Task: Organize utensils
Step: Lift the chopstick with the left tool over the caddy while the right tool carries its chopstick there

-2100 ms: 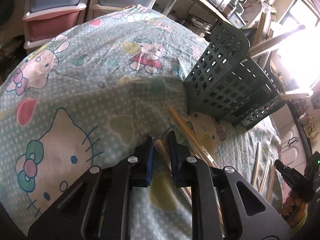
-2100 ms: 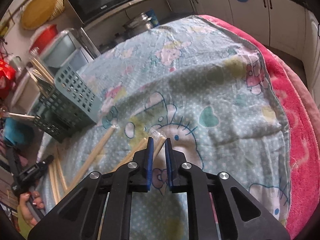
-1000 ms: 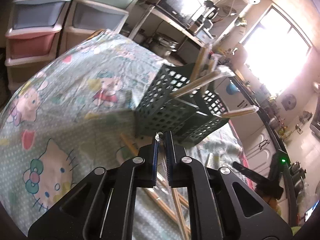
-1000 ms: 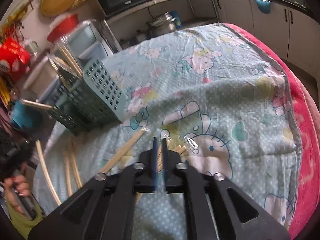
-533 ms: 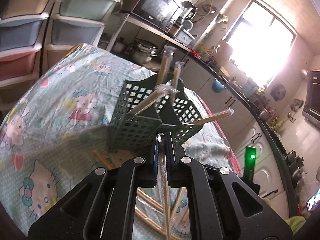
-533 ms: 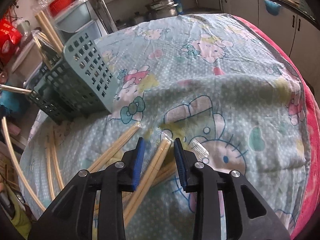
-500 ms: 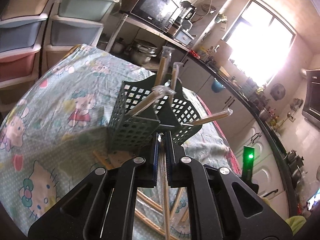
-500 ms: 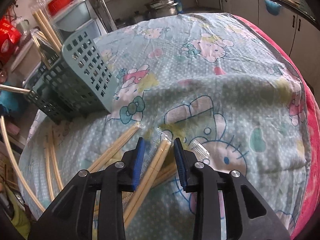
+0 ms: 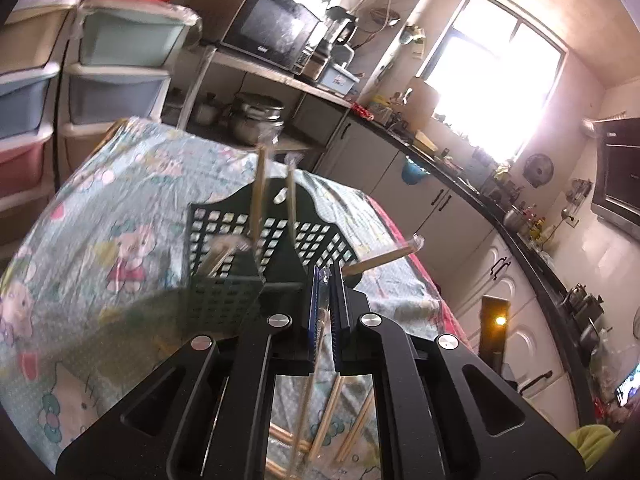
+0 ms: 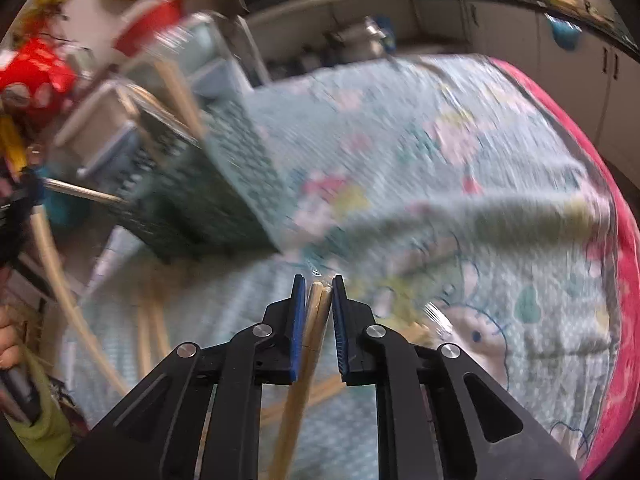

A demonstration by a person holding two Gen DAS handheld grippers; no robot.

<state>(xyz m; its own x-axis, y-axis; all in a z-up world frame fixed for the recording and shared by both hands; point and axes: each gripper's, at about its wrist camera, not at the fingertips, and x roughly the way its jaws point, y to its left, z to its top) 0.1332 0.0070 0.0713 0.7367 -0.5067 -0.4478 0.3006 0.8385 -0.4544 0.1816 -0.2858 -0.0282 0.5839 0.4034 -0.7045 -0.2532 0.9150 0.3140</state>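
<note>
Where the left wrist camera looks over the cartoon-print cloth (image 9: pixel 120 208) covering the table, shows the left gripper (image 9: pixel 325 276) held above the dark green slotted caddy (image 9: pixel 240 248), blue pads closed to a narrow slit on a thin clear-wrapped utensil (image 9: pixel 316 344) that hangs down between them toward the cloth. Finds the caddy near the middle of the table, with two wrapped chopstick pairs (image 9: pixel 258 192) standing upright in its rear compartment and another wrapped stick (image 9: pixel 380 258) leaning out over its right rim. Has loose chopsticks (image 9: pixel 332 412) lying on the cloth below the gripper, toward the near edge. Turning to the right wrist view, heavily motion-blurred, shows the right gripper (image 10: pixel 319 280) clamped on a wrapped pair of wooden chopsticks (image 10: pixel 308 352), the sticks filling the slim gap between the pads and trailing down toward the near edge. Places the caddy (image 10: pixel 208 200) toward the table's left side, more chopsticks (image 10: pixel 148 332) flat on the cloth (image 10: pixel 460 168) beside it, and a pink blanket (image 10: pixel 624 264) along the right edge.
</note>
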